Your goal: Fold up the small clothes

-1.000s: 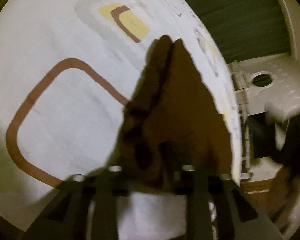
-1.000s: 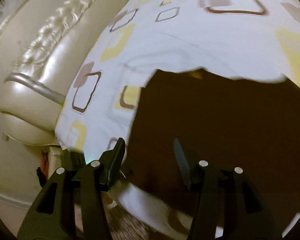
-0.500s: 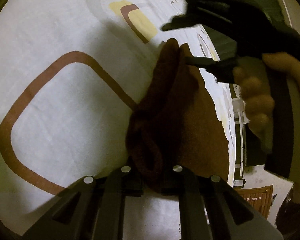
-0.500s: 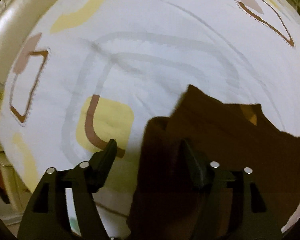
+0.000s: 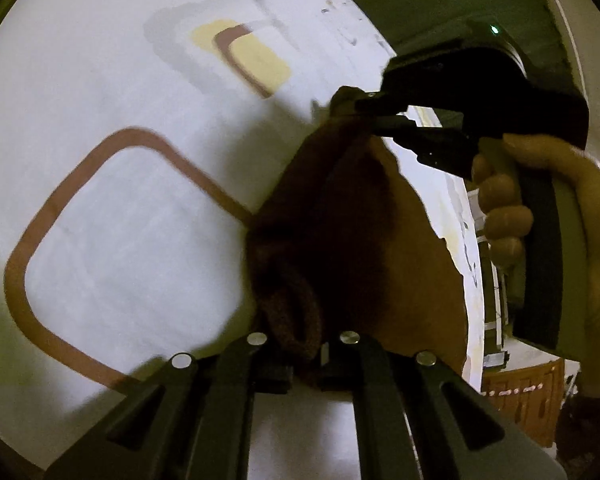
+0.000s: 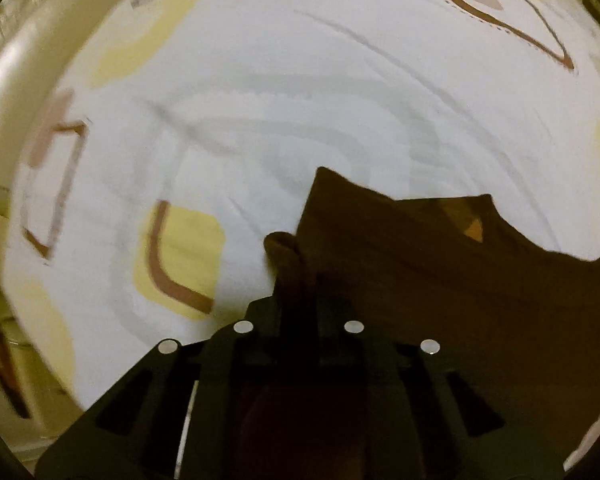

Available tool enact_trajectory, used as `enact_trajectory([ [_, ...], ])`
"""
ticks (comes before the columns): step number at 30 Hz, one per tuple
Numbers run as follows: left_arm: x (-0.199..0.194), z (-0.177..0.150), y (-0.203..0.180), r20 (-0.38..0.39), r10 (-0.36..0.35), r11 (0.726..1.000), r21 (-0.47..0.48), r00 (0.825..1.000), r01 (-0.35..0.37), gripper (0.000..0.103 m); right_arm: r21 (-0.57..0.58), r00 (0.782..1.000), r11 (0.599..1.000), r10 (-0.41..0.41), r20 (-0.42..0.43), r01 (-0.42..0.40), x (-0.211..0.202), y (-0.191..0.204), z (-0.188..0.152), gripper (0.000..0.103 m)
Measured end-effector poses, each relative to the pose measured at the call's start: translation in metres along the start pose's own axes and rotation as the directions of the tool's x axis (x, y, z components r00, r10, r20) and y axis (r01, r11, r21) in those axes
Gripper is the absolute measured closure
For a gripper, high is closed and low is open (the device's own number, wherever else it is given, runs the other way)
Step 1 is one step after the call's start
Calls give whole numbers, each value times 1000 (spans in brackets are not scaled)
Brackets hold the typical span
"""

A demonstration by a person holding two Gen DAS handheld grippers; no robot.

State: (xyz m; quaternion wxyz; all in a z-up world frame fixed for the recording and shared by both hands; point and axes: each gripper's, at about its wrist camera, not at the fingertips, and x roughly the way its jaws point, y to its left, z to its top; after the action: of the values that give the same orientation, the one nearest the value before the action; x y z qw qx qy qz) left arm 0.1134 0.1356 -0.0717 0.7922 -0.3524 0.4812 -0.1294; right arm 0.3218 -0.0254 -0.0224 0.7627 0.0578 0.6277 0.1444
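Note:
A small brown garment (image 5: 360,240) lies bunched on a white patterned bed sheet (image 5: 120,240). My left gripper (image 5: 304,364) is shut on its near, rolled edge. In the left wrist view my right gripper (image 5: 356,110), held by a hand (image 5: 540,200), meets the garment's far tip. In the right wrist view the right gripper (image 6: 298,304) has its jaws closing, with a fold of the brown garment (image 6: 460,280) pinched between the fingers. The rest of the garment spreads to the right over the sheet (image 6: 300,100).
A cream padded bed frame (image 6: 8,80) curves along the left of the sheet. The bed's edge runs down the right side in the left wrist view, with a dark green surface (image 5: 440,0) and a wooden piece (image 5: 520,396) beyond it.
The right gripper came down over the garment's far end and its jaws closed on the cloth. The left gripper tightened on the near edge and stayed in place.

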Motion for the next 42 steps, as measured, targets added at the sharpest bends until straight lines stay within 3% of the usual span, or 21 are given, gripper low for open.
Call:
enact_trajectory([
  [7,-22,-2,-72,42,4,988,154,999,-10,98,21,974,978,205,94,-208,-76,-55,-12,93],
  [13,-23,-18,-141,28,-11,958,288,1000,3,98,51,921,937,330,207,-347,-130,-113,-22,94],
  [19,9,-54,-200,-15,2,910,416,1000,4,98,104,862,885,407,302,-454,-171,-202,-47,94],
  [24,36,-95,-227,-71,30,877,480,997,8,98,121,833,858,436,342,-499,-177,-256,-72,94],
  [30,69,-129,-246,-124,82,850,526,989,-4,98,177,813,823,455,363,-540,-160,-315,-101,94],
  [42,109,-157,-262,-147,155,795,606,977,-35,98,258,769,746,492,407,-614,-118,-389,-139,94],
])
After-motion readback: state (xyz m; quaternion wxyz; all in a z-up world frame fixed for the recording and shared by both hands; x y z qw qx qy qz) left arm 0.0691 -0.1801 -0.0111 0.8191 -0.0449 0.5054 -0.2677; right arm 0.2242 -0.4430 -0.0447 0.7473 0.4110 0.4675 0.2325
